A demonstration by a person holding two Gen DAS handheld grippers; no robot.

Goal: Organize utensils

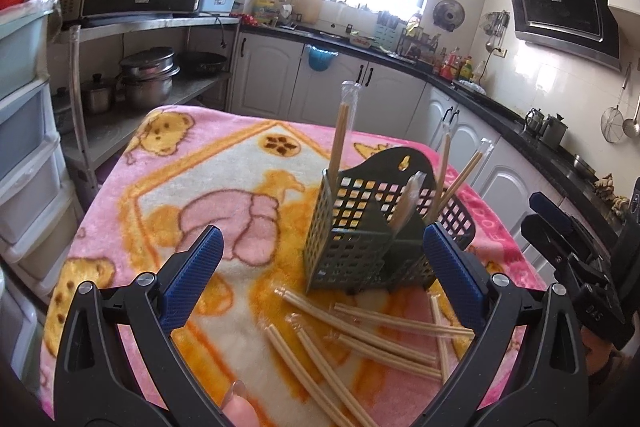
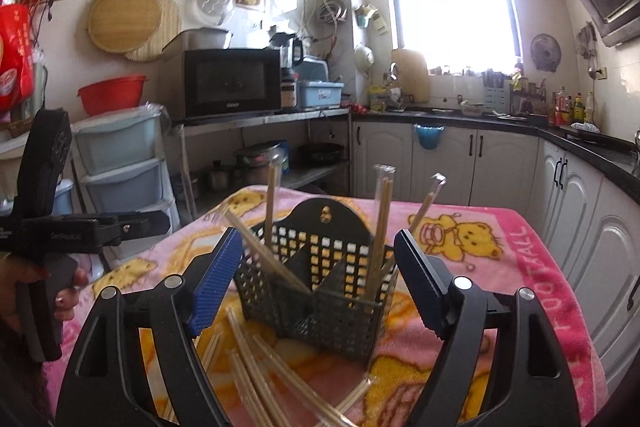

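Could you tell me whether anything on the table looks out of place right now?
Yes: several plastic-wrapped wooden chopstick pairs lie scattered at crossing angles on the pink cartoon blanket, in front of the dark perforated plastic utensil basket, where only a few stand.

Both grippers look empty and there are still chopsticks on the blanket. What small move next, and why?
Probably lower the left gripper onto the loose wrapped chopsticks lying in front of the black basket. Its fingers are wide open and empty, that pile sits just beneath them, and several pairs already stand in the basket.
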